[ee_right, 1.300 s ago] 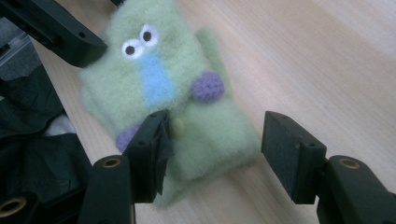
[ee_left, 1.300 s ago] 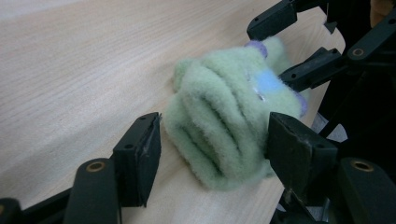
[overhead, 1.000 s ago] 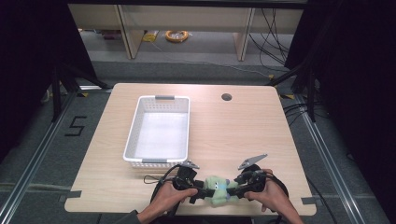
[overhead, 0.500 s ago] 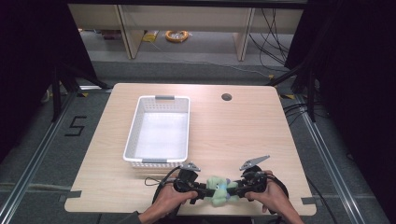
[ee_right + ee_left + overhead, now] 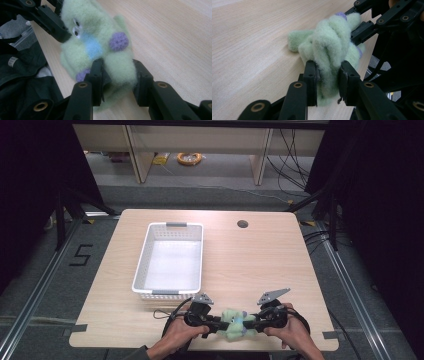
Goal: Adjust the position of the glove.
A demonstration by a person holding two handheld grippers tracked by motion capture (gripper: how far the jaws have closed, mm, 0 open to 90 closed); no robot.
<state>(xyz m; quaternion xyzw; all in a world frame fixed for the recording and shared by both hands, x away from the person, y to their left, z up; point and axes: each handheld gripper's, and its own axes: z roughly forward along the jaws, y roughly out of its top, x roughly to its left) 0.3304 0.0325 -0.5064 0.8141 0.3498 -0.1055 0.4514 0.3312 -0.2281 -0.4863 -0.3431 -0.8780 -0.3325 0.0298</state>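
pinching green plush toy point(image 5: 234, 322) from both ends: my left gripper point(image 5: 328, 80) clamps one end, my right gripper point(image 5: 117, 75) other; both just closing, fluff squashed between pads. keep squeeze even, lift together, level, toward white basket point(image 5: 142, 265) beyond jaws.

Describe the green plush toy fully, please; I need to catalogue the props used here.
The green plush toy is pale green and fuzzy, with purple knitted patches, a light blue spot and small white eyes. It sits at the near edge of the wooden table, below the white basket. Both tongs have just been closing on it: the left tongs squeeze one side, the right tongs the other, denting its soft pile.
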